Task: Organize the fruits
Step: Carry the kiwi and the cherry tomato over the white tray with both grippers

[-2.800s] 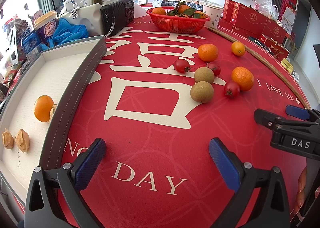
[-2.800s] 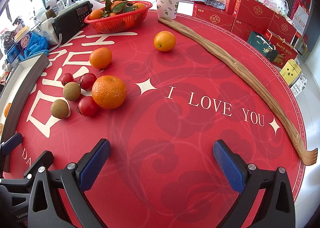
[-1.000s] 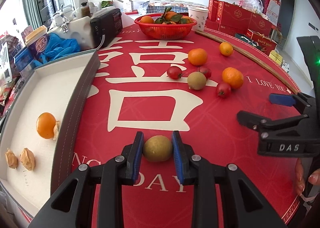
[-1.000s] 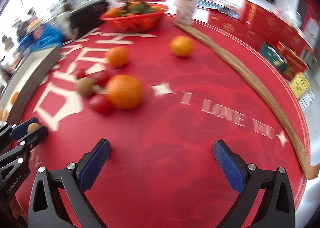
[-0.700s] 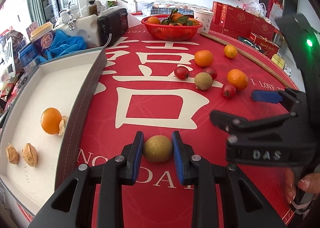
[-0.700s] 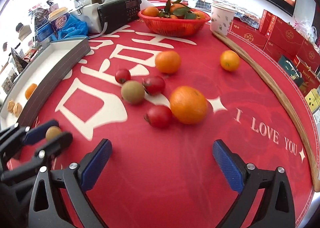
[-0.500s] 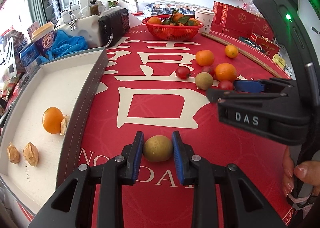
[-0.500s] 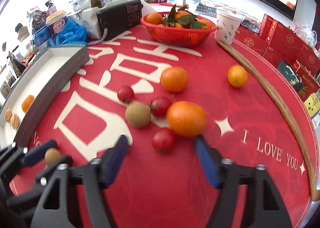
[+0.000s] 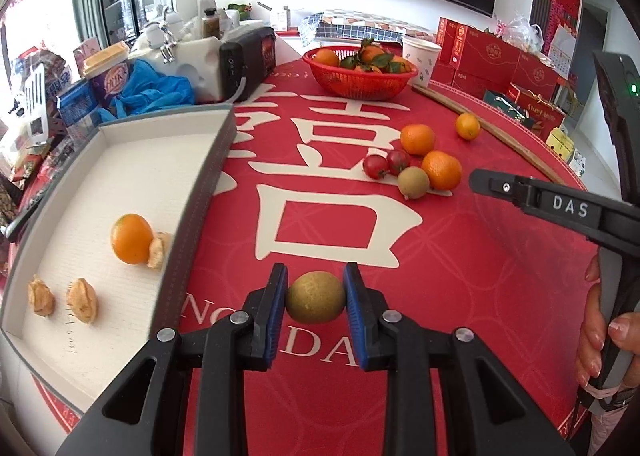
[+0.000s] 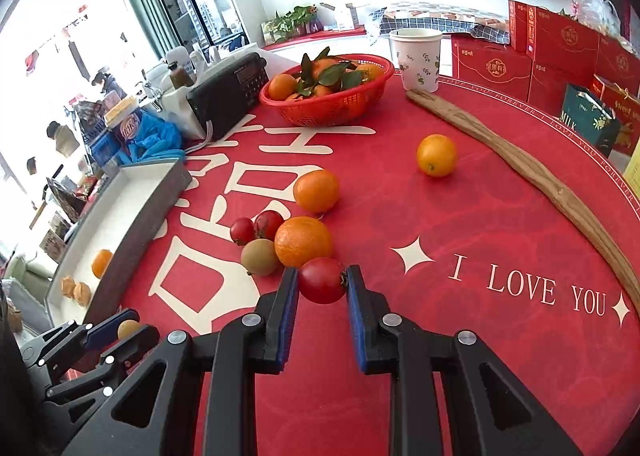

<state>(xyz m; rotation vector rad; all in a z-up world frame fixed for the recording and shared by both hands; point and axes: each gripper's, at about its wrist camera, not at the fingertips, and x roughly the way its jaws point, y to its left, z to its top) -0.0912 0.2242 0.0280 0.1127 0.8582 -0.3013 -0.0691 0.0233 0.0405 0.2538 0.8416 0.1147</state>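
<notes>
My left gripper [image 9: 315,298] is shut on a brown-green round fruit [image 9: 315,297] and holds it over the red tablecloth, right of the white tray [image 9: 120,160]. The tray holds an orange [image 9: 131,239] and three walnut-like pieces [image 9: 82,305]. My right gripper [image 10: 322,288] is shut on a red cherry tomato [image 10: 321,280] beside a large orange [image 10: 303,241], a brown-green fruit [image 10: 260,257] and two more tomatoes [image 10: 256,228]. The right gripper shows from the side in the left wrist view [image 9: 532,196].
Two more oranges [image 10: 316,191] [image 10: 436,155] lie on the cloth. A red basket of tangerines [image 10: 326,90], a black radio [image 10: 228,92] and a paper cup [image 10: 416,58] stand at the back. A long wooden stick [image 10: 532,172] lies along the right. Red boxes [image 10: 560,56] stand beyond.
My right gripper has moved in toward the fruit cluster and shut on a cherry tomato. My left gripper has stayed shut on the brown-green fruit.
</notes>
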